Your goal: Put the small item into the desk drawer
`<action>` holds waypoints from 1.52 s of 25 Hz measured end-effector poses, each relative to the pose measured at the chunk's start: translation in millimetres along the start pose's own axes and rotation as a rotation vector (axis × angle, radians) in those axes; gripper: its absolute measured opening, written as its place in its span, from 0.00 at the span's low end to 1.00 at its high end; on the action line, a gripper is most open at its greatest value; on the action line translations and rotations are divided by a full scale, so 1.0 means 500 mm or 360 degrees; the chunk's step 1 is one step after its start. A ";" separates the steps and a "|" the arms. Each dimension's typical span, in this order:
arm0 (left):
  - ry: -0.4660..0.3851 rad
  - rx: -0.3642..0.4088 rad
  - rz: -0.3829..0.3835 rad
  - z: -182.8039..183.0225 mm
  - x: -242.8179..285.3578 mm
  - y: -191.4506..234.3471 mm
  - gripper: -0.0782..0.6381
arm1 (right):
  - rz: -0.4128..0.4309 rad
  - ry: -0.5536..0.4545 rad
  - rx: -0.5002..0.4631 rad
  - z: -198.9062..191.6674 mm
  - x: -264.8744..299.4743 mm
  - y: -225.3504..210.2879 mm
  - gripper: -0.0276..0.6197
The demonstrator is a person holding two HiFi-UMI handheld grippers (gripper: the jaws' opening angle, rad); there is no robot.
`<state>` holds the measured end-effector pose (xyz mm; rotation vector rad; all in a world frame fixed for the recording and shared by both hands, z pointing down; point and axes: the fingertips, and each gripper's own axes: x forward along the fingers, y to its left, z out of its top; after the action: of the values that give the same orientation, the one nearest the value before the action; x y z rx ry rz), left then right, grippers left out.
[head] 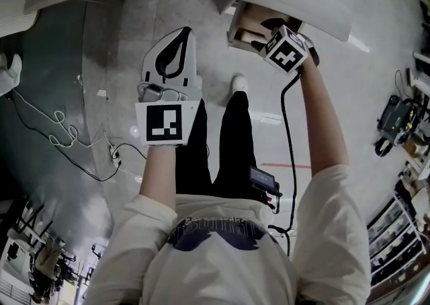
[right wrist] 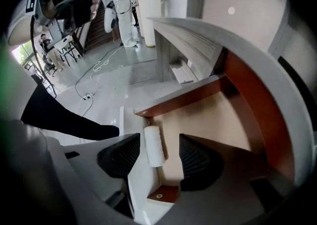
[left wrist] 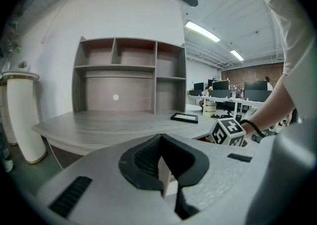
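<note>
The right hand-held gripper point(right wrist: 158, 158), its ribbed black pads point(right wrist: 198, 162) spread wide and gripping nothing, hangs over the small white cylinder point(right wrist: 153, 145) lying inside the open drawer point(right wrist: 247, 100), pale-floored with reddish-brown walls, under the curved grey woodgrain counter point(right wrist: 198, 40).

I see the grey desk point(left wrist: 99, 125) carrying 1 open shelf unit point(left wrist: 129, 78) and 1 flat black frame point(left wrist: 184, 117), and in its open drawer point(right wrist: 208, 120) 1 small white roll point(right wrist: 153, 145) lies along a wall.

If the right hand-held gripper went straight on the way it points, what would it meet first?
Likely the small white roll lying in the open drawer, seen between its open jaws, though depth is unclear.
</note>
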<state>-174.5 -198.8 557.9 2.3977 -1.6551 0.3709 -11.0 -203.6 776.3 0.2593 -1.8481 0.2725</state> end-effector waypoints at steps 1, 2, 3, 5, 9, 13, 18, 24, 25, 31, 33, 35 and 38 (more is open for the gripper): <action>-0.0007 -0.0002 -0.0003 0.007 -0.001 -0.002 0.12 | -0.0013 -0.0037 0.0019 0.005 -0.014 0.001 0.42; -0.0014 -0.0003 -0.0006 0.015 -0.001 -0.005 0.12 | -0.0029 -0.0077 0.0032 0.013 -0.030 0.002 0.42; -0.0018 -0.0002 -0.0008 0.023 -0.003 -0.007 0.12 | -0.0043 -0.0116 0.0050 0.019 -0.044 0.003 0.42; -0.0032 0.0010 -0.0013 0.041 -0.003 -0.011 0.12 | -0.0056 -0.0179 0.0112 0.024 -0.069 0.007 0.42; -0.0070 0.0032 -0.0029 0.082 -0.003 -0.023 0.12 | -0.0081 -0.0243 0.0192 0.023 -0.121 0.015 0.42; -0.0097 0.0032 -0.0031 0.131 -0.011 -0.030 0.12 | -0.0135 -0.0314 0.0227 0.029 -0.180 0.016 0.42; -0.0136 0.0016 -0.0028 0.200 -0.021 -0.041 0.12 | -0.0200 -0.0360 0.0216 0.031 -0.260 0.004 0.42; -0.0227 0.0031 -0.0025 0.291 -0.022 -0.052 0.12 | -0.0325 -0.0500 0.0285 0.078 -0.395 -0.033 0.41; -0.0241 0.0034 -0.0022 0.307 -0.025 -0.055 0.12 | -0.0342 -0.0541 0.0317 0.085 -0.419 -0.038 0.41; -0.0339 0.0062 -0.0018 0.401 -0.035 -0.067 0.12 | -0.0530 -0.0857 0.0533 0.126 -0.576 -0.073 0.40; -0.0371 0.0073 -0.0017 0.434 -0.046 -0.073 0.12 | -0.0626 -0.0956 0.0594 0.130 -0.632 -0.075 0.40; -0.0420 0.0079 -0.0019 0.474 -0.054 -0.083 0.12 | -0.0713 -0.1090 0.0692 0.130 -0.695 -0.077 0.39; -0.0486 0.0082 -0.0033 0.521 -0.059 -0.095 0.12 | -0.0819 -0.1321 0.0866 0.131 -0.783 -0.072 0.35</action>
<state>-117.0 -236.0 300.7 2.6140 -1.7564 0.0440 52.7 -243.1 384.6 1.3678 -2.3840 0.3286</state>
